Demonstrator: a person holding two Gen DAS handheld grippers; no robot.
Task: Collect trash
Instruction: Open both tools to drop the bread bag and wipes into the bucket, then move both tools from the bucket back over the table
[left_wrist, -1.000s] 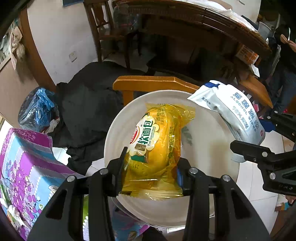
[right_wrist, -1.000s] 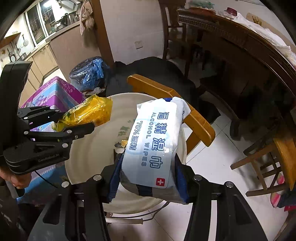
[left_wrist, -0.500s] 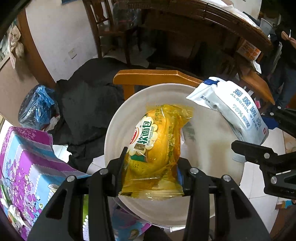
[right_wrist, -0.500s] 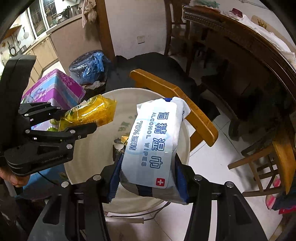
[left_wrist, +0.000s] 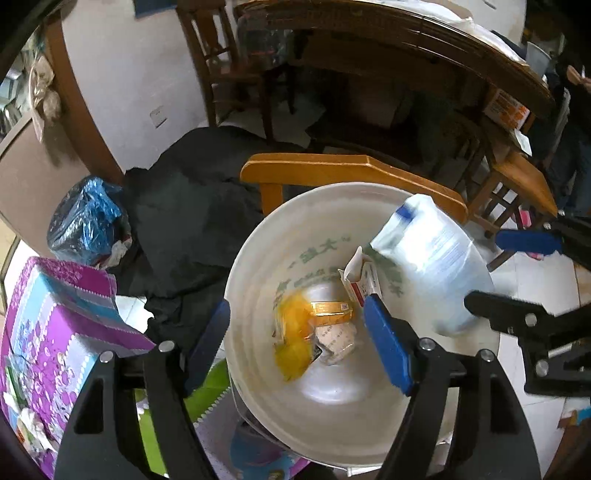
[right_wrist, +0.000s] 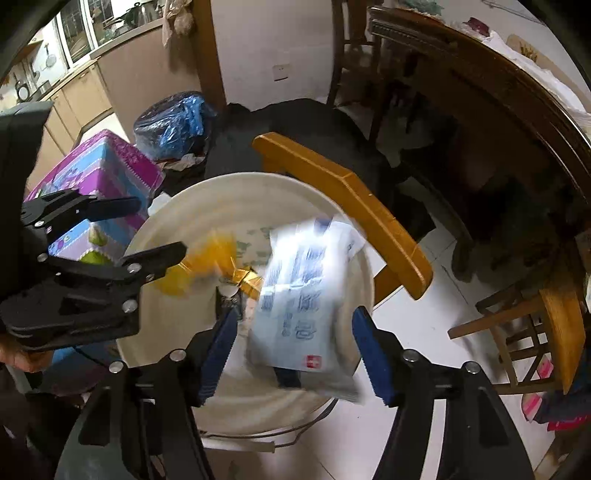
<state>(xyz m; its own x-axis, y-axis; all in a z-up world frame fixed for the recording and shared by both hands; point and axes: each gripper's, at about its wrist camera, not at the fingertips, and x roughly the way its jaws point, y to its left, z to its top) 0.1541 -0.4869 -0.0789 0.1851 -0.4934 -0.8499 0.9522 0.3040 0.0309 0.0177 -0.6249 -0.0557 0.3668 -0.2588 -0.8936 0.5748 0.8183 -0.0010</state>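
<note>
Both jaws just opened, empty; we dropped trash over white bucket (left_wrist: 258, 258).
Risk: wipes pack (right_wrist: 306, 302) near rim by right gripper (right_wrist: 291, 350) may snag; left gripper (left_wrist: 295, 343) clear, bread wrapper (left_wrist: 291, 325) inside.

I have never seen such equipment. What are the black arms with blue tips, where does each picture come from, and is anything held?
They are two hand-held grippers; a person carries one in each hand. Each has a camera looking along its fingers, giving one picture per gripper. The left gripper and the right gripper hang over a white bucket. Their jaws have just been opening and nothing is held now: the yellow bread packet lies blurred inside the bucket, and the alcohol wipes pack, blurred, is loose between the right jaws over the bucket.
</note>
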